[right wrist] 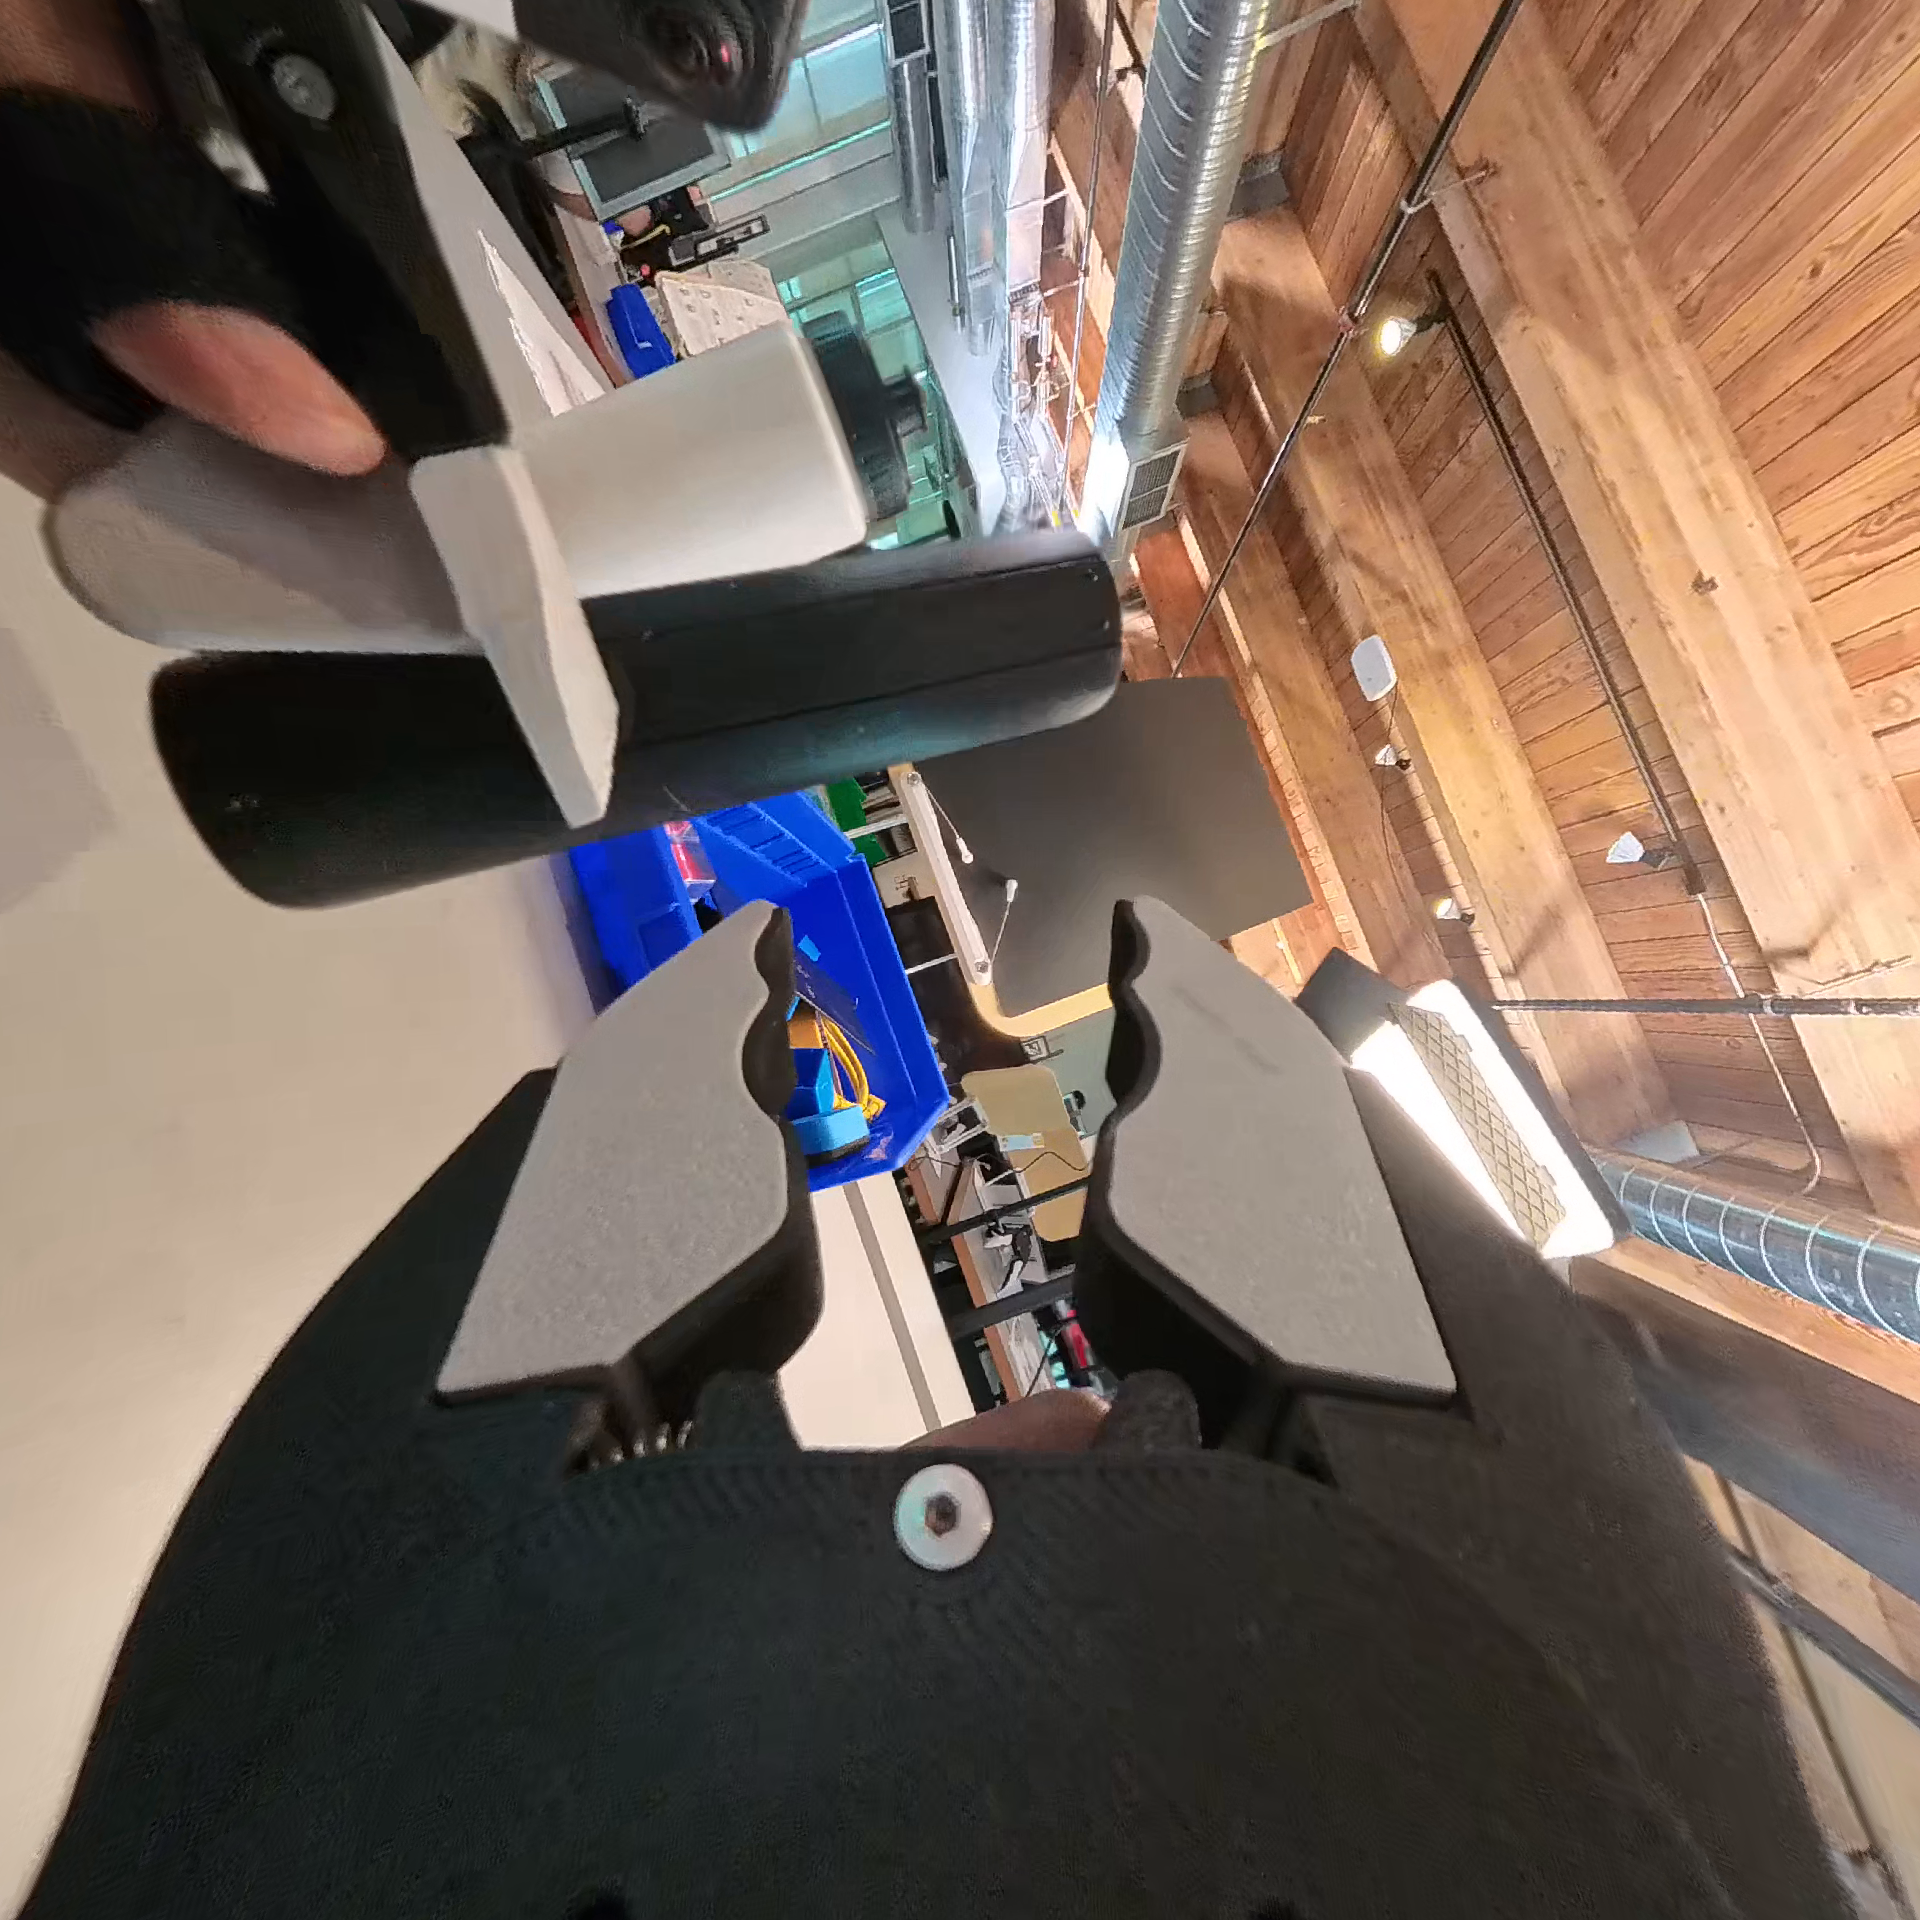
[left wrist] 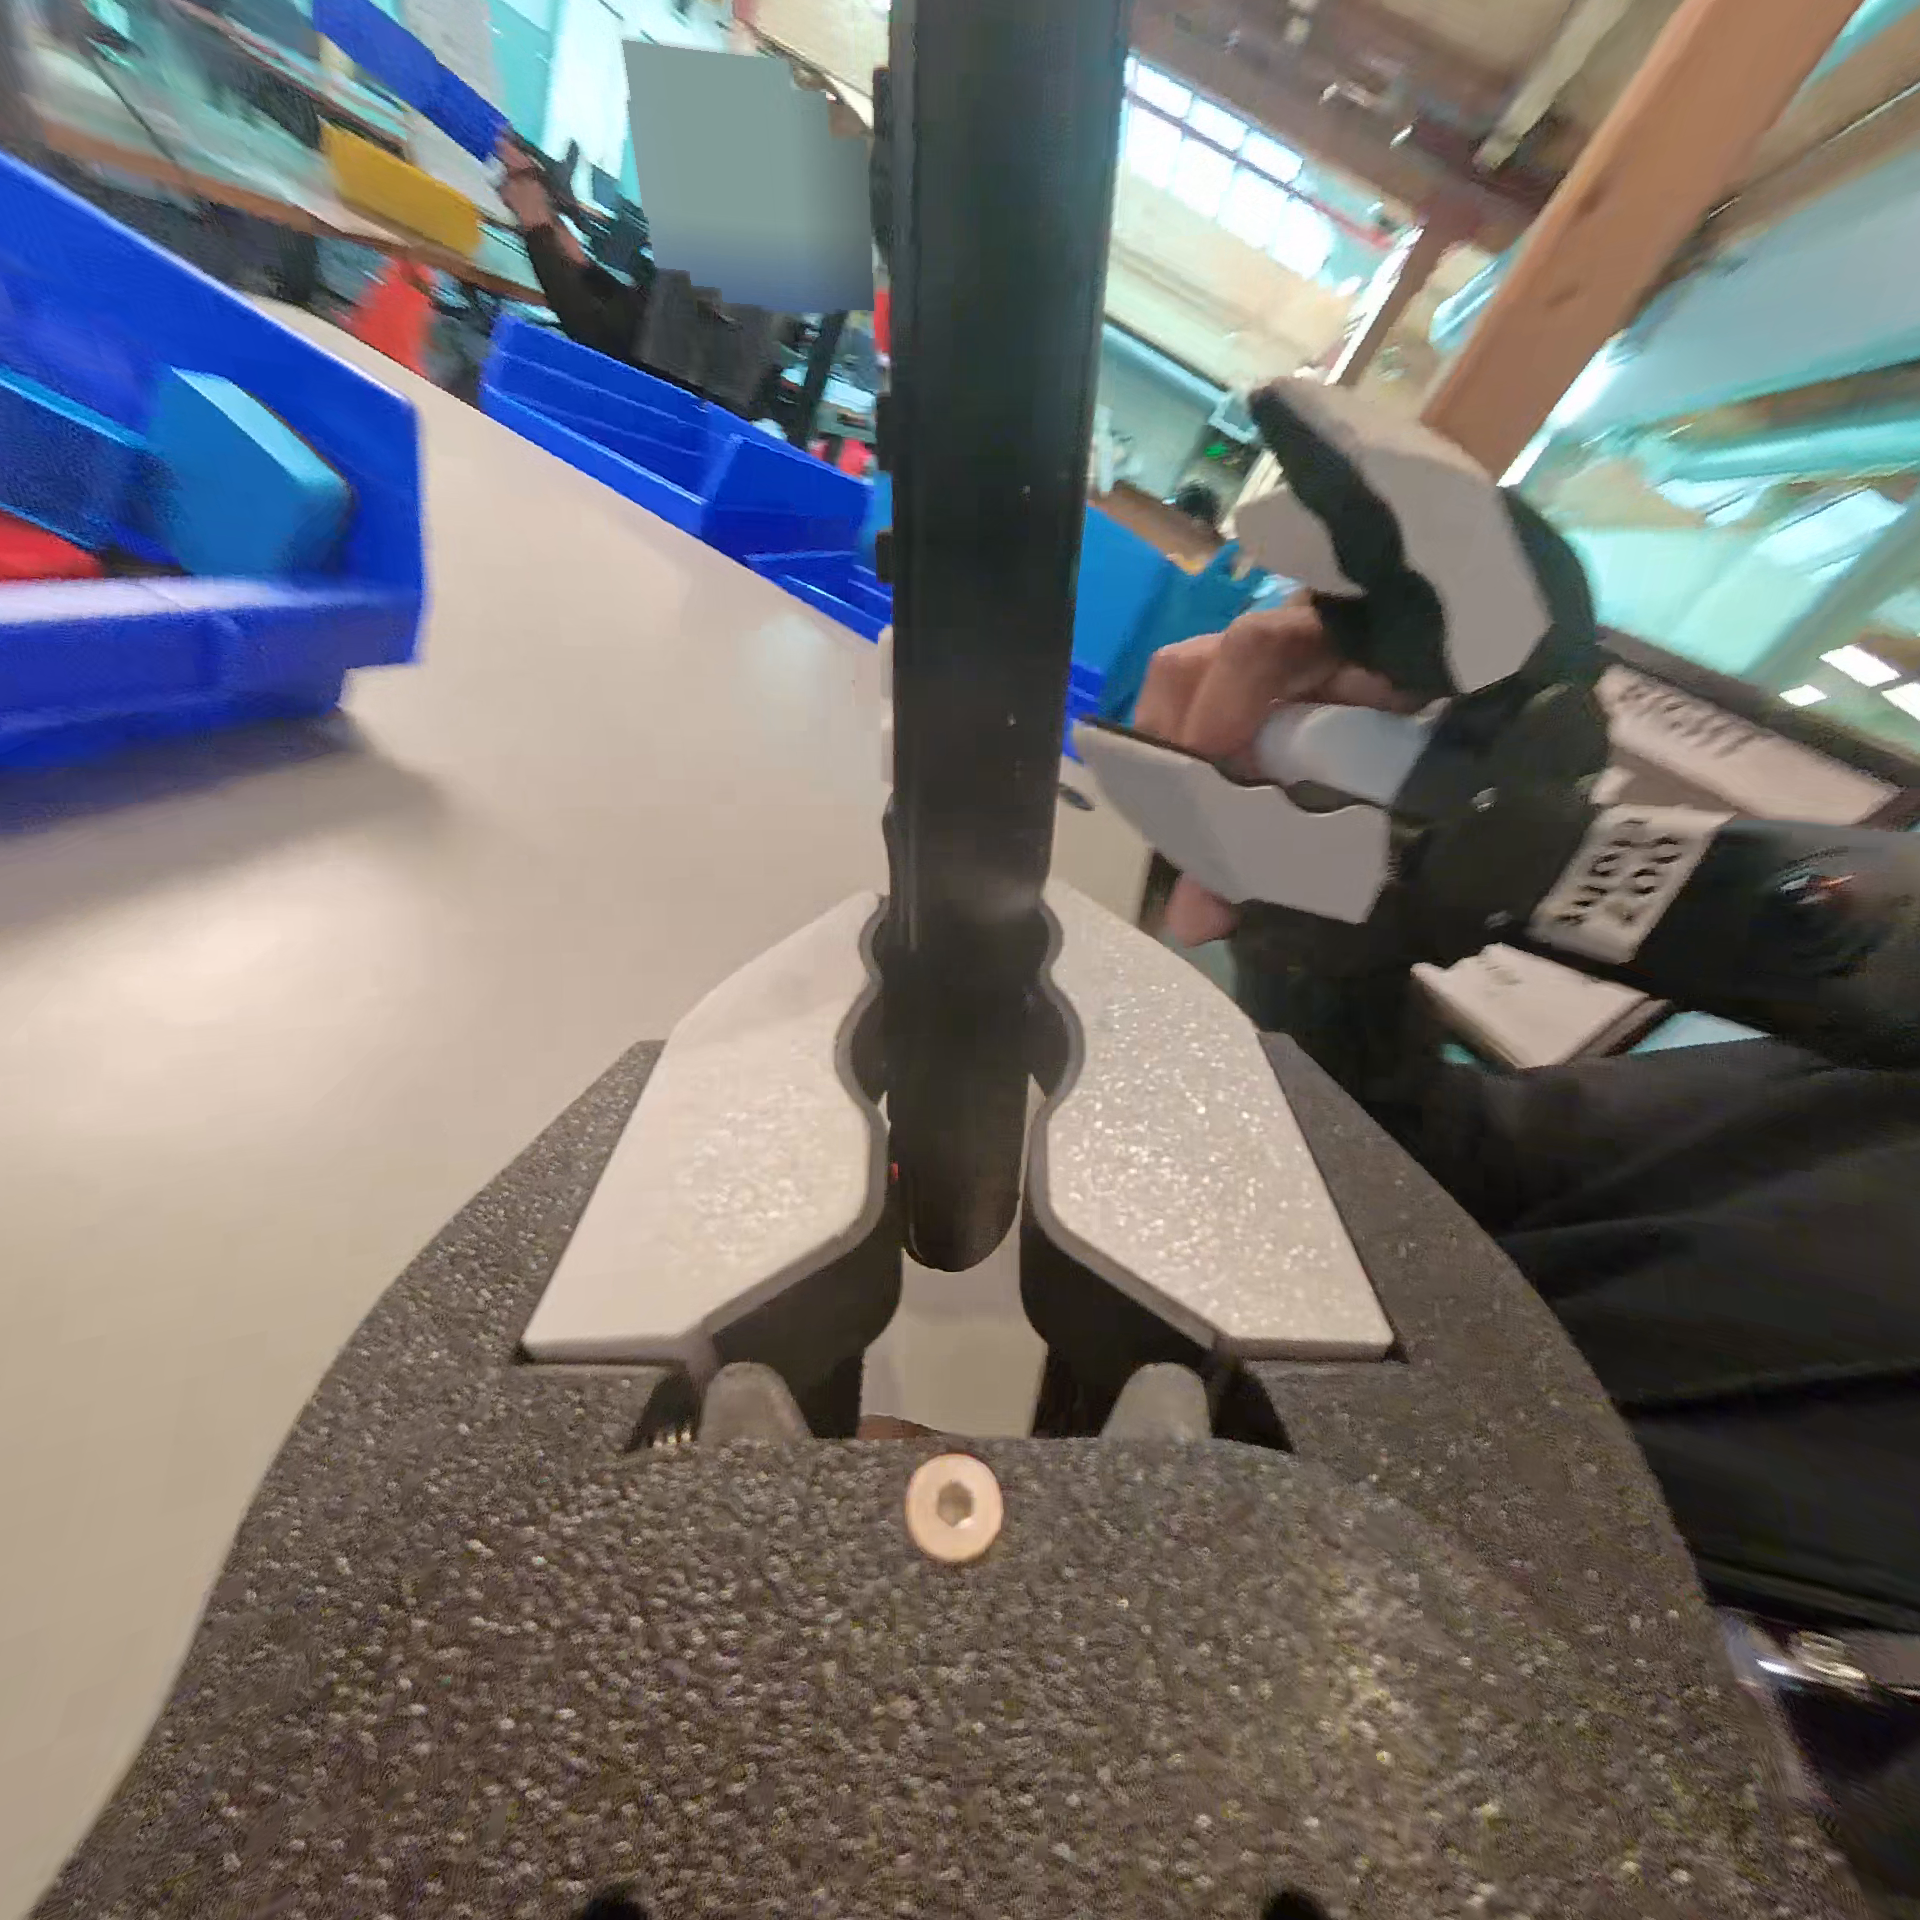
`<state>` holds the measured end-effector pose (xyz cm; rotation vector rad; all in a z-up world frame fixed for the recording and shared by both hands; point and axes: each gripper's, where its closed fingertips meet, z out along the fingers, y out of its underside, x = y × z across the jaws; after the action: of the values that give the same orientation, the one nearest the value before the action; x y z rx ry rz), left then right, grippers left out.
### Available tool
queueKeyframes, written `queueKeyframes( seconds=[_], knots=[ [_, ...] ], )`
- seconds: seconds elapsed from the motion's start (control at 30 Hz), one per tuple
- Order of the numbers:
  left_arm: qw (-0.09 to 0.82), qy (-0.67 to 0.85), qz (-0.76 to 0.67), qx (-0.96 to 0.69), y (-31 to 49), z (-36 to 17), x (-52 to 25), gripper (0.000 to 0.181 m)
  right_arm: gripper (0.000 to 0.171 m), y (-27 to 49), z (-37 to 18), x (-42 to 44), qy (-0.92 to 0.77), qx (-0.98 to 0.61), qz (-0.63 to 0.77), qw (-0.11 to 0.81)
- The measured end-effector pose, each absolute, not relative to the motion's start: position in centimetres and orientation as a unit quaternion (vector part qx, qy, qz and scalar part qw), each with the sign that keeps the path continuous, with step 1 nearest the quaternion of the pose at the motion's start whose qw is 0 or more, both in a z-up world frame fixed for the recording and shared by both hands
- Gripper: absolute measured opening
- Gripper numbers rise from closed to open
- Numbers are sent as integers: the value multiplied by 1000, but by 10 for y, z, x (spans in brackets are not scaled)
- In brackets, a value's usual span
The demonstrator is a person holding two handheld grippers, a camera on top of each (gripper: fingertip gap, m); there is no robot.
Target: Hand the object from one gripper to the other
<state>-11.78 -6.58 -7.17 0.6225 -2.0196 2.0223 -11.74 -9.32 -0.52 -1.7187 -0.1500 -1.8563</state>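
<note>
A long black bar-shaped object (left wrist: 982, 468) stands between my left gripper's grey fingers. My left gripper (left wrist: 961, 925) is shut on its lower end and holds it above the white table (left wrist: 468, 987). In the right wrist view the same black object (right wrist: 831, 665) lies across the upper left, with the left gripper's grey finger (right wrist: 540, 623) clamped on it. My right gripper (right wrist: 940, 935) is open and empty, its fingertips a short way from the object. It also shows in the left wrist view (left wrist: 1226, 644), open, to the right of the object and held by a gloved hand.
Blue bins stand on the table: one at the left (left wrist: 208, 540) with a light blue block, others farther back (left wrist: 665, 436). Another blue bin (right wrist: 790, 987) shows past my right fingers. A person in dark clothes (left wrist: 1662, 1299) is at the right.
</note>
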Motion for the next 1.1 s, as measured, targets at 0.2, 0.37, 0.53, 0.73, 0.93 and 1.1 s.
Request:
queueKeyframes(
  seconds=[0.2,0.37,0.53,0.73,0.93,1.1],
  knots=[
    [216,-661,689,205,-78,-71,-137,23,58,-96,-8,-112,-75,-628,-722,281],
    [285,-647,678,199,-83,-71,-152,23,59,-100,-8,-108,-114,-581,-768,243],
    [358,-639,654,190,-97,-75,-173,23,68,-95,-22,-102,-161,-547,-796,200],
    [380,-657,621,197,-113,-91,-188,23,57,-88,-34,-98,-184,-562,-783,191],
    [404,-632,629,205,-114,-82,-188,31,29,-95,-58,-84,-156,-657,-715,181],
    [361,-654,638,187,-109,-73,-183,71,26,-108,-83,-70,-74,-755,-624,187]
  ],
)
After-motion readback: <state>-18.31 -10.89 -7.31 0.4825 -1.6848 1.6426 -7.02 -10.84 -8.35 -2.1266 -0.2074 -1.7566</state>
